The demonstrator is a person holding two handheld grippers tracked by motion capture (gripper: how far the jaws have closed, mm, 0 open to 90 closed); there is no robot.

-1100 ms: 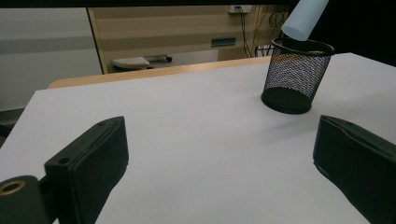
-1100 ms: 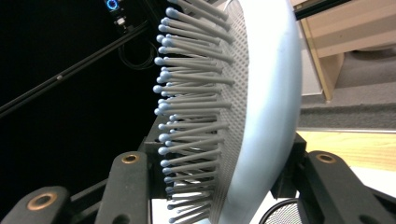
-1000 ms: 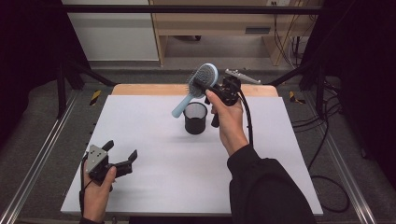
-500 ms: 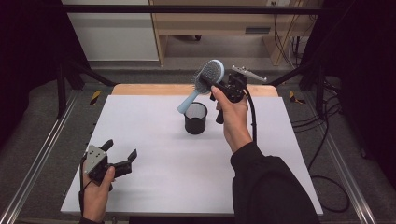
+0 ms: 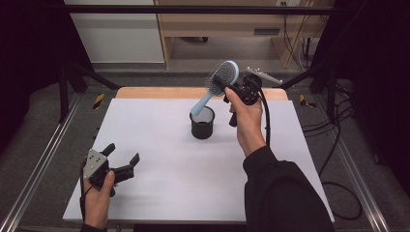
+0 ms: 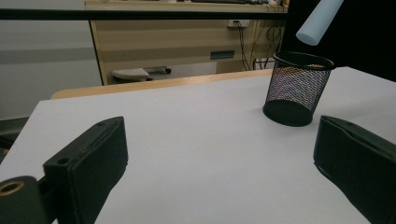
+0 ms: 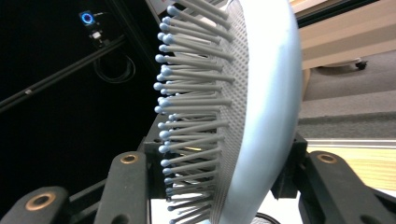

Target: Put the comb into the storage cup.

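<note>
A light-blue hairbrush (image 5: 220,79) hangs in the air at the back of the table, head up and handle slanting down toward a black mesh cup (image 5: 202,123). My right gripper (image 5: 227,87) is shut on the brush head, whose bristles (image 7: 196,107) and pale back fill the space between the black jaws. The handle tip (image 6: 319,22) hovers just above the cup's rim (image 6: 303,60), apart from it. Near the front left corner my left gripper (image 5: 123,158) is held still and open, nothing between its fingers (image 6: 88,163).
A white tabletop (image 5: 159,159) spreads between the two hands, with a wooden strip (image 5: 159,92) along its far edge. Metal rails (image 5: 38,164) flank the table. A cable (image 5: 265,121) trails from the right gripper over the forearm.
The right hand has carried the brush slightly to the right and up, tilting its handle more steeply over the cup. The left hand has stayed put.
</note>
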